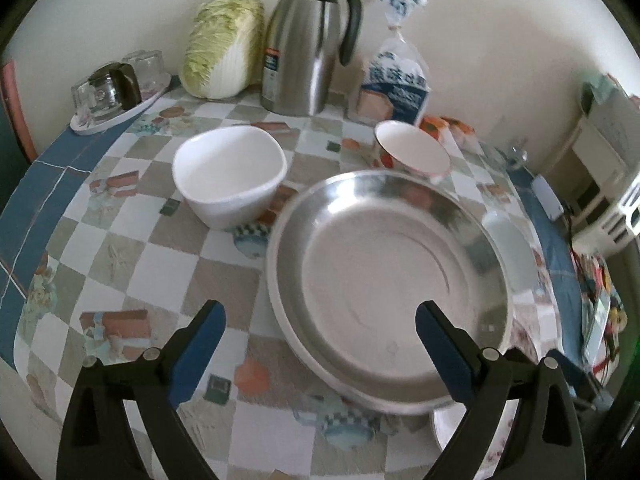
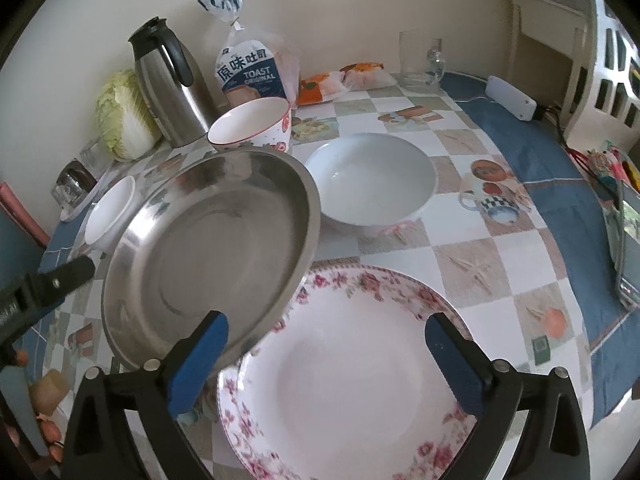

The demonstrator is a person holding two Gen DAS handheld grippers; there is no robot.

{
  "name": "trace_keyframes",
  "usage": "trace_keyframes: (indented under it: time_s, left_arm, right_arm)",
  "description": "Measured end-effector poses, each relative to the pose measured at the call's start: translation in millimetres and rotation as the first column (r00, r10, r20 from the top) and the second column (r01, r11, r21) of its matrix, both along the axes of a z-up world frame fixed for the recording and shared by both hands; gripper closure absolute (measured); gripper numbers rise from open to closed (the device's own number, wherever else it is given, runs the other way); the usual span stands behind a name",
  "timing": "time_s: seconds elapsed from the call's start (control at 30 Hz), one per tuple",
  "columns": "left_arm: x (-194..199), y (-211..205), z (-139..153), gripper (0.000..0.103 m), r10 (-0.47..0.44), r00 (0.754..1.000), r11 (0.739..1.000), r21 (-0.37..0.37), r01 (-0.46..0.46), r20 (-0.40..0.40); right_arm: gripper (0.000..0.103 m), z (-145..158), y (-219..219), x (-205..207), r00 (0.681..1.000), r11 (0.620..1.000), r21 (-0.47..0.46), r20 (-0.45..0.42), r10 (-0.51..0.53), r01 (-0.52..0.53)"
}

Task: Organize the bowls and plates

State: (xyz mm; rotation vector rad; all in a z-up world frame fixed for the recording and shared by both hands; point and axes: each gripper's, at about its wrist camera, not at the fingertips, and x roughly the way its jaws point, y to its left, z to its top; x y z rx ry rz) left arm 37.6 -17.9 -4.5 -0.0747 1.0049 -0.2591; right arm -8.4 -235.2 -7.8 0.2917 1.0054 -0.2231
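The steel plate (image 2: 208,252) sits tilted, its edge overlapping the floral plate (image 2: 348,376) on the bench (image 2: 472,264). Both the left gripper (image 1: 320,344) and right gripper (image 2: 326,356) have fingers apart, holding nothing.

Checkered table (image 2: 472,264): floral plate (image 2: 352,384), white bowl (image 2: 372,180), small bowl (image 1: 230,176), thermos (image 1: 304,48), cabbage (image 1: 222,46), toast bag (image 2: 252,72).

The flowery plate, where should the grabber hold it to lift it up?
Grip the thin rim of the flowery plate on its near edge, coming in low from the side of the right gripper, whose open jaws already hover there. The far-left rim is a poor choice: the tilted metal pan overlaps it.
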Motion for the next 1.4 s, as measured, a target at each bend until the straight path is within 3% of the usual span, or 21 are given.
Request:
trace_keyframes:
  time_s: [0.3,0.67,0.9,1.2,1.4]
  left_arm:
    - [-23,-15,1,0.007,-0.055,0.998,0.998,-0.008,0.055,0.005]
    - [-39,-43,-2,0.007,-0.161,0.986,0.984,-0.090,0.156,-0.051]
    - [-55,-70,-8,0.007,-0.241,0.965,0.969,-0.087,0.233,-0.101]
    - [-63,-84,-19,0.007,-0.252,0.957,0.966,-0.099,0.239,-0.147]
    - [-65,-94,-28,0.007,-0.231,0.960,0.973,-0.064,0.223,-0.159]
  right_arm:
    - [0.000,3,-20,-19,0.999,0.998,0.048,0.017,-0.043,0.042]
    - [0.000,-20,-65,-35,0.987,0.978,0.140,-0.060,-0.150,0.157]
    - [0.000,-39,-89,-42,0.975,0.954,0.213,-0.113,-0.192,0.213]
    - [0.000,-53,-94,-43,0.975,0.944,0.258,-0.146,-0.170,0.203]
    - [0.000,-59,-99,-47,0.973,0.936,0.281,-0.155,-0.172,0.210]
